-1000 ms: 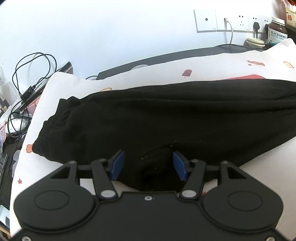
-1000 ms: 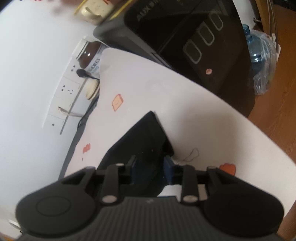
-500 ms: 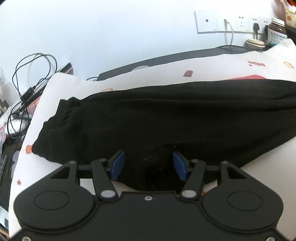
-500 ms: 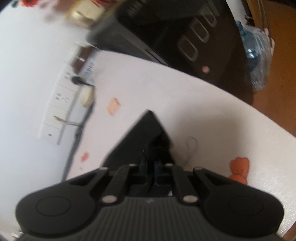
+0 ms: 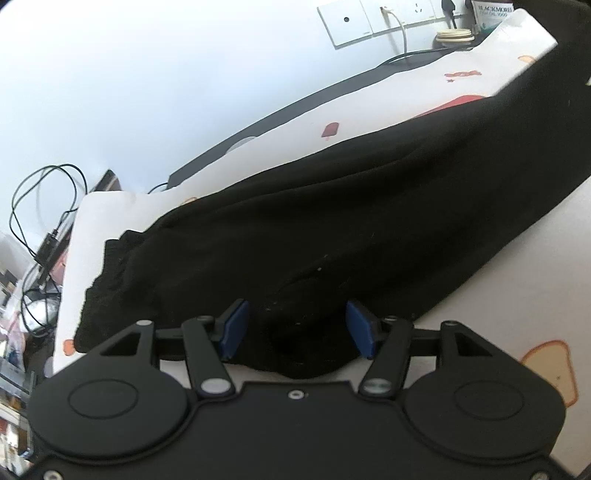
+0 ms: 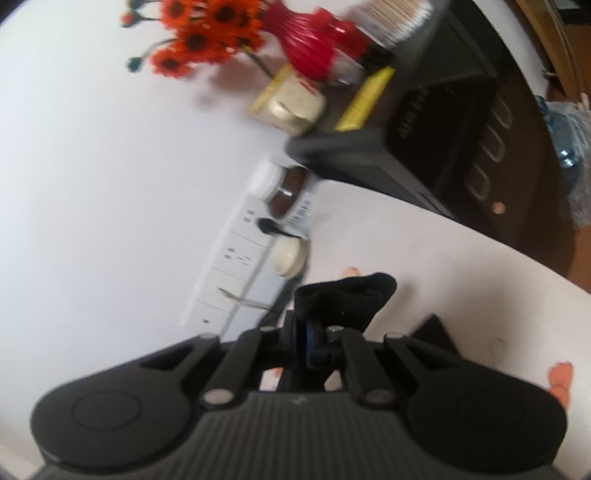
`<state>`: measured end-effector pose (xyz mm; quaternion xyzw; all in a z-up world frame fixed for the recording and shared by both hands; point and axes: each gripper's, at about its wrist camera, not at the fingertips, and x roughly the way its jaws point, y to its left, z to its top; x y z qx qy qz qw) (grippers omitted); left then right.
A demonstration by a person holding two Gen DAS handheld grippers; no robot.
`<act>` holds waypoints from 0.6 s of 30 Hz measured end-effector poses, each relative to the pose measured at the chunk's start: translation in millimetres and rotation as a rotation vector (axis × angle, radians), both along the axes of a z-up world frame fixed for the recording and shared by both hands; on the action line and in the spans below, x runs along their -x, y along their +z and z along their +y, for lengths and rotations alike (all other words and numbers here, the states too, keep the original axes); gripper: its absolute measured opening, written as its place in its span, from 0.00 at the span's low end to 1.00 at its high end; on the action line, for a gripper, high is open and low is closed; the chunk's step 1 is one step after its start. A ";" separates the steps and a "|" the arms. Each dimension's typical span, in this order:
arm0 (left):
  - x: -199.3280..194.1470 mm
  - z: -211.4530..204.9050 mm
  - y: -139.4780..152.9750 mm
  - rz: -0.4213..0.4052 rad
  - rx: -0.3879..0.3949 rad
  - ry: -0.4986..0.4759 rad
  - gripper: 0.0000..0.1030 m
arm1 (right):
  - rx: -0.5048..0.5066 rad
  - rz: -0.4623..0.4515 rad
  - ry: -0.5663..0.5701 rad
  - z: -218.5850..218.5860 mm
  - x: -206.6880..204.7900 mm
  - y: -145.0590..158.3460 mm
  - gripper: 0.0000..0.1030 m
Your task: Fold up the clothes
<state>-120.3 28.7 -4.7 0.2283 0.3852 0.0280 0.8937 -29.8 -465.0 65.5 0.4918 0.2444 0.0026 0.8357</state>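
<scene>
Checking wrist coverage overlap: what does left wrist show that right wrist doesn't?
Left wrist only: the long black fleece garment spread out, the open left hand-held gripper astride its near edge, tangled black cables.
Right wrist only: red vase of orange flowers, black appliance, the right hand-held gripper shut on a raised garment corner.
Both: white printed cloth surface, wall sockets, brown jar.

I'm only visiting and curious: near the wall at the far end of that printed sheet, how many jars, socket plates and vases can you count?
Brown jar with white lid: 1
White socket plates on the wall: 4
Red vase of orange flowers: 1
Total: 6
</scene>
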 end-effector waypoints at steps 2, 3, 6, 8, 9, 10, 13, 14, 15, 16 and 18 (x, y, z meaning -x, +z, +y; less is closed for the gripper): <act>-2.4 4.3 -0.1 -0.008 -0.006 0.025 0.59 | 0.007 -0.022 0.010 2.5 -2.9 9.7 0.05; -3.7 6.7 0.4 -0.013 -0.004 0.039 0.58 | 0.013 -0.031 0.016 3.8 -4.1 14.6 0.05; -7.0 13.9 6.5 -0.044 0.043 0.076 0.43 | 0.031 -0.050 0.031 7.8 -7.0 26.6 0.05; -7.7 15.8 11.0 -0.054 0.091 0.069 0.22 | 0.050 -0.035 0.038 8.4 -6.2 30.2 0.05; -8.7 15.3 11.2 -0.036 0.110 0.049 0.04 | 0.061 -0.017 0.039 8.1 -5.9 29.5 0.05; -10.0 14.8 10.5 -0.009 0.130 0.024 0.05 | 0.072 0.013 0.038 7.5 -5.2 26.8 0.05; -11.9 20.9 12.2 -0.009 0.196 0.026 0.04 | 0.074 0.146 0.021 4.2 -6.6 9.5 0.05; -13.9 26.3 14.8 -0.014 0.234 0.049 0.04 | 0.073 0.205 0.017 4.1 -9.5 1.9 0.05; -16.3 33.1 18.5 -0.022 0.280 0.082 0.04 | 0.080 0.255 0.018 5.2 -14.7 -4.4 0.05; -18.3 40.4 23.6 -0.040 0.325 0.119 0.04 | 0.089 0.297 0.020 7.3 -21.5 -9.8 0.05; -21.6 55.5 35.7 -0.089 0.413 0.201 0.04 | 0.096 0.312 0.042 19.0 -39.8 -4.1 0.05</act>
